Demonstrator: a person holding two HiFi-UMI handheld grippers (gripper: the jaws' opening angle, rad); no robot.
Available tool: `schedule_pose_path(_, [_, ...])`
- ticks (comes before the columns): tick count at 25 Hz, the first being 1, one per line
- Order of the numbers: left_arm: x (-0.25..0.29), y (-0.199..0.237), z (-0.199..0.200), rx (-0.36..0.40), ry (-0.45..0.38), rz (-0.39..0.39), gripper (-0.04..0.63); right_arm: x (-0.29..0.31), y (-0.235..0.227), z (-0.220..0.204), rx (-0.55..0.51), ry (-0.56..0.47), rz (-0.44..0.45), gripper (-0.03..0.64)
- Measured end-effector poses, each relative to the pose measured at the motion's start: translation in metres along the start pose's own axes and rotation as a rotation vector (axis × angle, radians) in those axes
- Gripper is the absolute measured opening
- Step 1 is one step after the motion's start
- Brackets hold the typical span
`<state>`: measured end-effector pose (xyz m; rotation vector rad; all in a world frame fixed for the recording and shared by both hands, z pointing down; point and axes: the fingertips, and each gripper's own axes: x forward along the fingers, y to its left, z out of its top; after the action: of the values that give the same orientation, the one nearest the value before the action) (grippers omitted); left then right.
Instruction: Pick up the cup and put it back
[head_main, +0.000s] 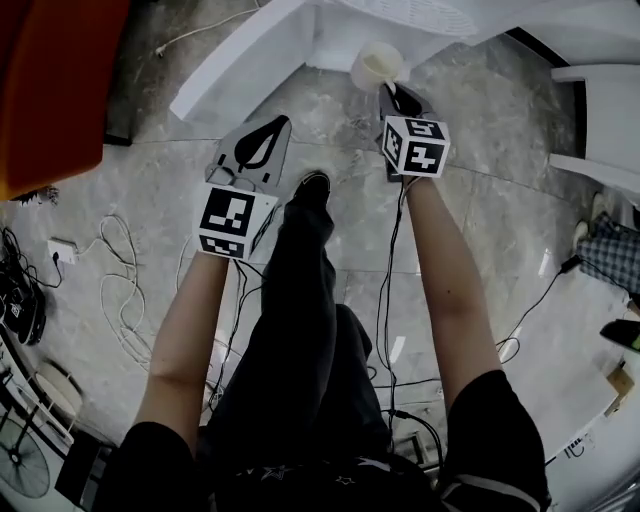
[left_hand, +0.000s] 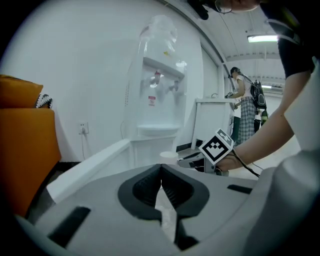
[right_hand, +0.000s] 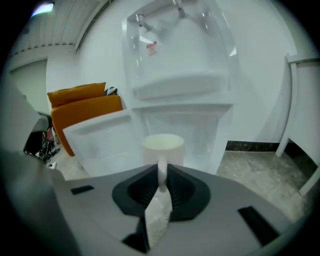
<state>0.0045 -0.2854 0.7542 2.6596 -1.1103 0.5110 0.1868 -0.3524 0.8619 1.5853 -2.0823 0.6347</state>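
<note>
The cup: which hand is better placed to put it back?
Right. The right hand-held gripper grips the cup by its handle; the left hand-held gripper is shut on nothing, off to the side.

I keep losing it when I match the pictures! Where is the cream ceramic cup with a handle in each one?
Head view: the cream ceramic cup is at top centre, at the tip of the right gripper.
Left gripper view: small, near the centre, just left of the right gripper.
Right gripper view: centre, with its handle pinched between the jaws.
Shared landmark: the orange padded seat, at the left in all three views.
</note>
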Motion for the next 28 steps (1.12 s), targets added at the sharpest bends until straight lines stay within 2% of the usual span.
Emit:
schedule_pose_path(5, [-0.078,-0.047,0.059,-0.008,-0.013,-0.019,0.009,-0.133,0.034,0.038,-0.010,-0.045,0.013,0.052])
schedule_pose_path(10, [-0.174,-0.099,0.130,0.024,-0.040,-0.035,0.009,-0.269,0.060,0.088,-0.007,-0.107,-0.008,0.052])
schedule_pose_path(14, [-0.254,-0.134,0.176,0.015,-0.059,-0.047,0.009,-0.363,0.081,0.127,0.015,-0.171,-0.037,0.052])
schedule_pose_path(20, [-0.345,-0.161,0.206,-0.013,-0.060,-0.042,0.009,-0.466,0.096,0.151,0.079,-0.223,-0.080,0.051])
schedule_pose_path(24, [-0.388,-0.157,0.221,-0.027,-0.075,-0.035,0.009,-0.516,0.112,0.158,0.083,-0.230,-0.126,0.051])
schedule_pose_path(28, [-0.424,-0.148,0.234,-0.010,-0.092,-0.050,0.009,-0.557,0.153,0.170,0.077,-0.252,-0.151,0.049])
